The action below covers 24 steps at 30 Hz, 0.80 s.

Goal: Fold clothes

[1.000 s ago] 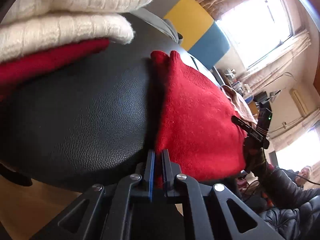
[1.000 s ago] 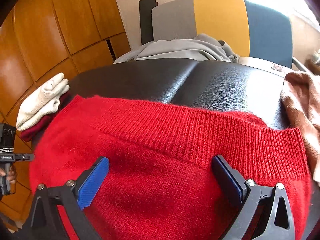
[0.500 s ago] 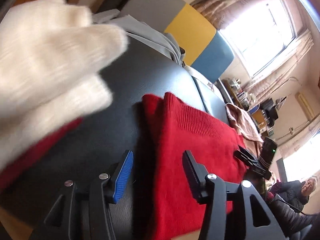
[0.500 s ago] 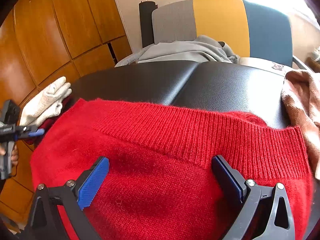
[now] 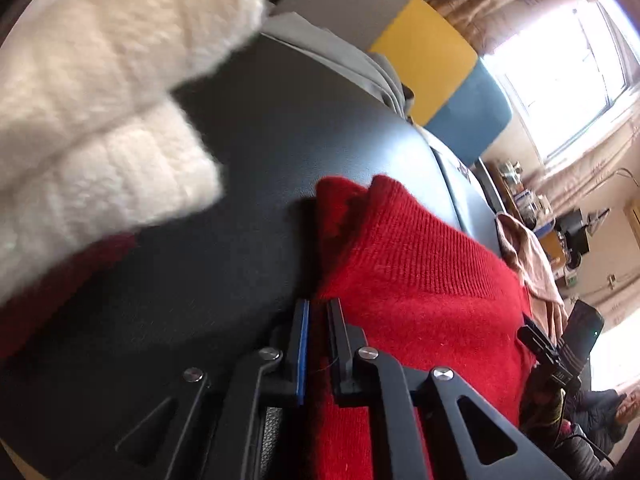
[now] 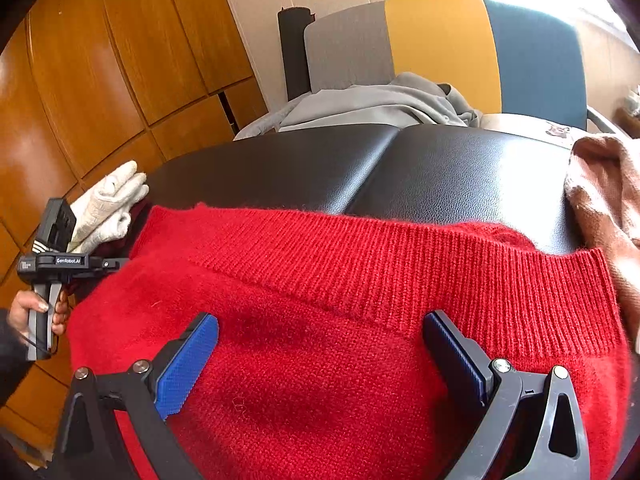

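Right now my left gripper has just been closing, and its two fingers are pinched on the near edge of the red sweater, with a strip of red knit showing between the pads. My right gripper stands wide apart, its blue pads spread over the middle of the sweater's fuzzy body without pressing on it; whether they brush the knit I cannot tell.

The sweater lies spread on the black leather cushion, its ribbed band running across on the far side of my right fingers. From the left wrist view, the corner of that band stands up in a small peak beyond my left fingers.

Just beside the sweater's left edge sits a stack with a cream-white knit on top and a dark red garment under it, blurred and close in the left view. At the sweater's right, a brownish-pink garment is bunched on the cushion's edge. Farther back a grey garment lies crumpled against a chair back in grey, yellow and blue panels. Wooden cabinet doors fill the left side. A hand grips the left gripper's handle there.
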{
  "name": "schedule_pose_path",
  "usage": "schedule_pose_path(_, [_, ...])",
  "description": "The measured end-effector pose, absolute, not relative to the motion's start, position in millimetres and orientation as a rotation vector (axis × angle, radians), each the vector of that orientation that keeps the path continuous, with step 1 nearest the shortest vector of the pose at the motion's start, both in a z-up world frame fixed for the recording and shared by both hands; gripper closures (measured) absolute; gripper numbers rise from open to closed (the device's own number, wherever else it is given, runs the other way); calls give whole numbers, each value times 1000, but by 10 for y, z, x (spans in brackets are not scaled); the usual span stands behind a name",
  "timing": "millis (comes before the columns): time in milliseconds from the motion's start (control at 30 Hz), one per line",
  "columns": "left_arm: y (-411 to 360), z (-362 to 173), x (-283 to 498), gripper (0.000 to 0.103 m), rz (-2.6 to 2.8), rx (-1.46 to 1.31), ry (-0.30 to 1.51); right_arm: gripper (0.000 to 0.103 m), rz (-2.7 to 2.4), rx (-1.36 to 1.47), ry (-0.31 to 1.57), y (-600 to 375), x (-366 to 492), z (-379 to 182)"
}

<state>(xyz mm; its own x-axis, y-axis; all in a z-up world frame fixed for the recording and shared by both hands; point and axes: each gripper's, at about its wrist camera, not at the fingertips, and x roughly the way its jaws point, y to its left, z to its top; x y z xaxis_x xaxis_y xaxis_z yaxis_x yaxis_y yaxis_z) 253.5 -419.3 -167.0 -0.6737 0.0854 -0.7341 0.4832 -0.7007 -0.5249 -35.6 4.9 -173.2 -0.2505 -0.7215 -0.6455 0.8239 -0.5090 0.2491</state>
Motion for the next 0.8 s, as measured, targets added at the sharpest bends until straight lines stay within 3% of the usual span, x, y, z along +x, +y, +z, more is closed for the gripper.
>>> schedule_pose_path(33, [-4198,-1655,2533,85,-2459,1130,1069,0,-1912,889,167,52,-357,-1732])
schedule_pose_path(167, [-4218,-1534,2412,58,-2479,1159,995,0,-1909,887,156,60,-358,-1732])
schedule_pose_path(267, [-4214,-1527,2235,43,-2520,1244,993,0,-1911,886,159,60,-349,-1731])
schedule_pose_path(400, [-4158,-1550,2024,41,-2587,1279,922,0,-1908,884,148,69,-350,-1732])
schedule_pose_path(467, [-4181,-1567,1992,41,-2596,1261,976,0,-1906,883,142,78,-355,-1733])
schedule_pose_path(533, [-4210,-1598,2008,41,-2604,1245,1083,0,-1901,883,130,91,-367,-1735])
schedule_pose_path(567, [-4221,-1624,2010,47,-2594,1260,1110,0,-1898,883,122,99,-374,-1735])
schedule_pose_path(600, [-4232,-1650,2011,77,-2584,1275,1137,0,-1894,884,114,108,-381,-1735])
schedule_pose_path(633, [-4246,-1677,2016,88,-2571,1289,1170,0,-1891,884,106,114,-386,-1735])
schedule_pose_path(667, [-4273,-1712,2047,88,-2543,1299,1249,0,-1888,885,101,118,-390,-1735])
schedule_pose_path(800, [-4215,-1602,2011,89,-2517,1289,1164,0,-1882,898,106,101,-390,-1723])
